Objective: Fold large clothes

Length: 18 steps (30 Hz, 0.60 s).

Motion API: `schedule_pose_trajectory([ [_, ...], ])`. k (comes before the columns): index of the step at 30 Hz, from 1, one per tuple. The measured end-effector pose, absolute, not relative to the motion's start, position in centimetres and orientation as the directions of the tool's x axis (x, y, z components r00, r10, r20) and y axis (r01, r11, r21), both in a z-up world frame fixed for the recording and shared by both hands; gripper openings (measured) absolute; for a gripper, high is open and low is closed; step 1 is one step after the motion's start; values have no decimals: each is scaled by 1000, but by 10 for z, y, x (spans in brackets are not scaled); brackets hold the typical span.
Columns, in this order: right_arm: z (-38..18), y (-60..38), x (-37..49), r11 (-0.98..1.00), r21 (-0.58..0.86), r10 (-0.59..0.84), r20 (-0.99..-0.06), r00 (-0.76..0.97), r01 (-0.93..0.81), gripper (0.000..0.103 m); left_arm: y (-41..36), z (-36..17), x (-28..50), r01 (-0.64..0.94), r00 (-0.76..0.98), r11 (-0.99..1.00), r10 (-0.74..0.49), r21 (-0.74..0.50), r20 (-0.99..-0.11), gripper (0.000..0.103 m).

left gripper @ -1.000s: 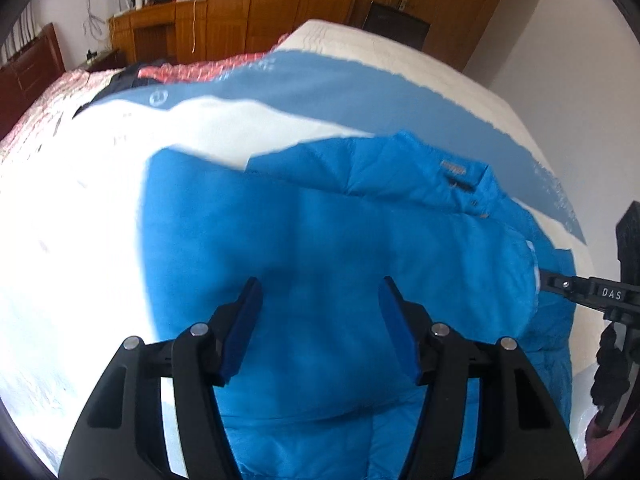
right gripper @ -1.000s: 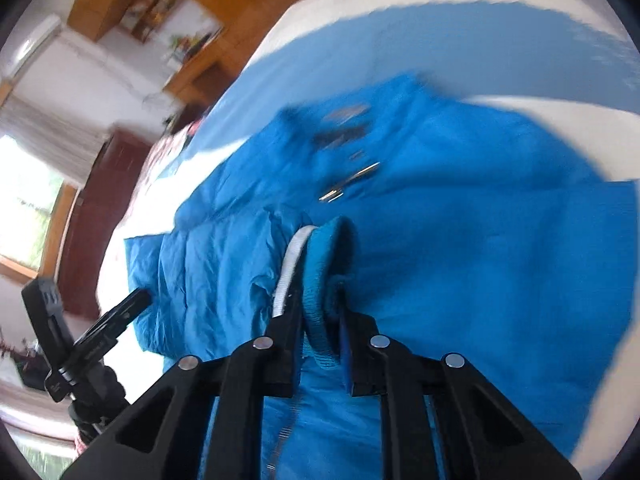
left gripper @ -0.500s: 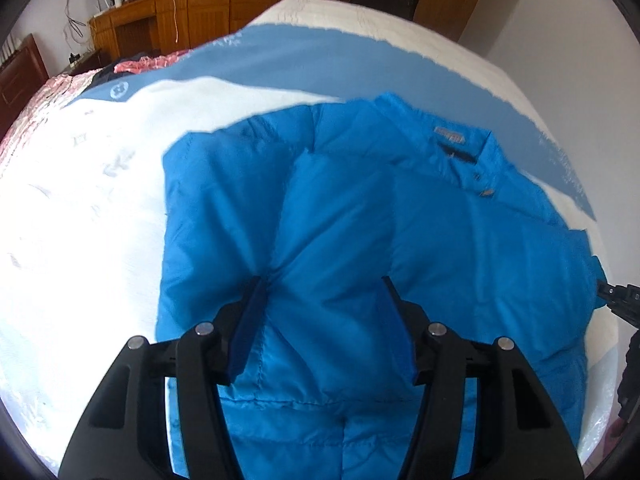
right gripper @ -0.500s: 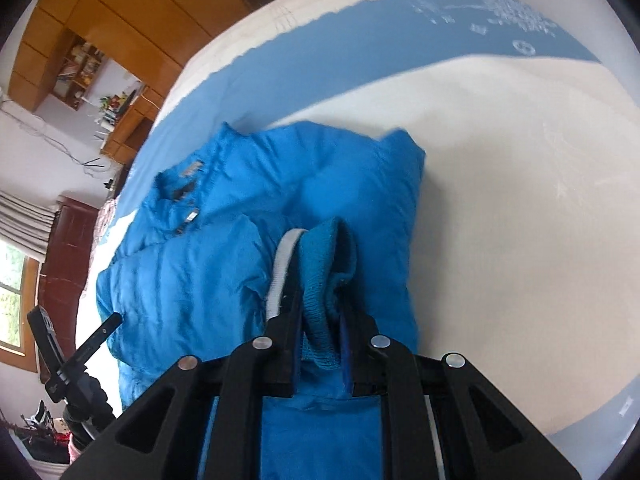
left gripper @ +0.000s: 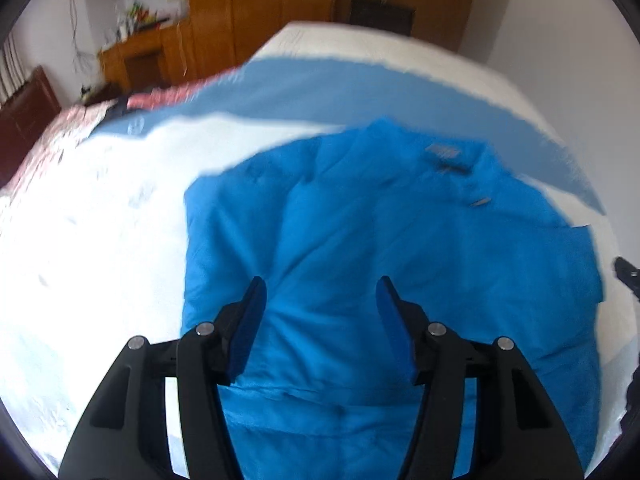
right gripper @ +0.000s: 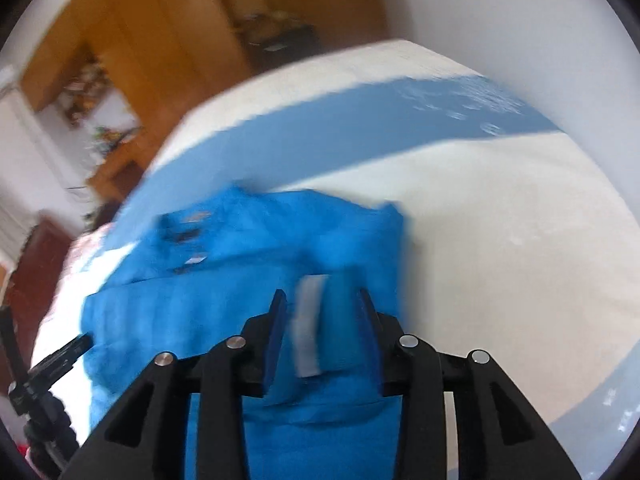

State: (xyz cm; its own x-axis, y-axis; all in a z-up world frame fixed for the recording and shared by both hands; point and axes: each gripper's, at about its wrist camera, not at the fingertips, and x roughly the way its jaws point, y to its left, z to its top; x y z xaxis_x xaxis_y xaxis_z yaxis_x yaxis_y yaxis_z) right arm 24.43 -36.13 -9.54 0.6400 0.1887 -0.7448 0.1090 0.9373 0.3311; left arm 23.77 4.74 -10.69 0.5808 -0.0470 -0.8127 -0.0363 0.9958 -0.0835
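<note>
A bright blue padded jacket [left gripper: 360,248] lies on the white and blue bed [left gripper: 100,220], collar and label at the far right, both sleeves folded over the body. My left gripper [left gripper: 320,300] is open and empty just above the jacket's near part. In the right wrist view the jacket [right gripper: 240,264] lies ahead and to the left. My right gripper [right gripper: 320,304] is open, its jaws apart on either side of the sleeve cuff [right gripper: 324,320] with its white lining; the cuff lies loose on the jacket.
A black camera tripod [right gripper: 44,376] stands off the bed's left edge in the right wrist view, and its tip [left gripper: 626,272] shows at the right edge of the left wrist view. Wooden wardrobes [left gripper: 260,4] and a desk [left gripper: 136,60] stand beyond the bed. A patterned red quilt [left gripper: 60,128] lies far left.
My right gripper has opened and let go of the sleeve cuff, which now lies on the jacket. My left gripper has pulled back and risen a little, still open.
</note>
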Motion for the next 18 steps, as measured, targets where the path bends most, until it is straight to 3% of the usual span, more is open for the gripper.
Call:
schedule_pose_trajectory([
  [5,-114,-286,253,945,325,290,-760,581,-47,33,7,-106,234,34,581,992,-122,-125,-805,57],
  [12,-162,-259,256,961,275,252,-813,525,-35,31,5,-161,230,24,516,996,-90,-91,-852,55],
  [15,-169,-252,255,969,241,228,-812,538,-48,31,0,-168,229,34,523,998,-64,-55,-850,55],
  [18,-163,-259,256,956,290,277,-817,506,-55,31,4,-160,233,10,502,995,-88,-96,-860,54],
])
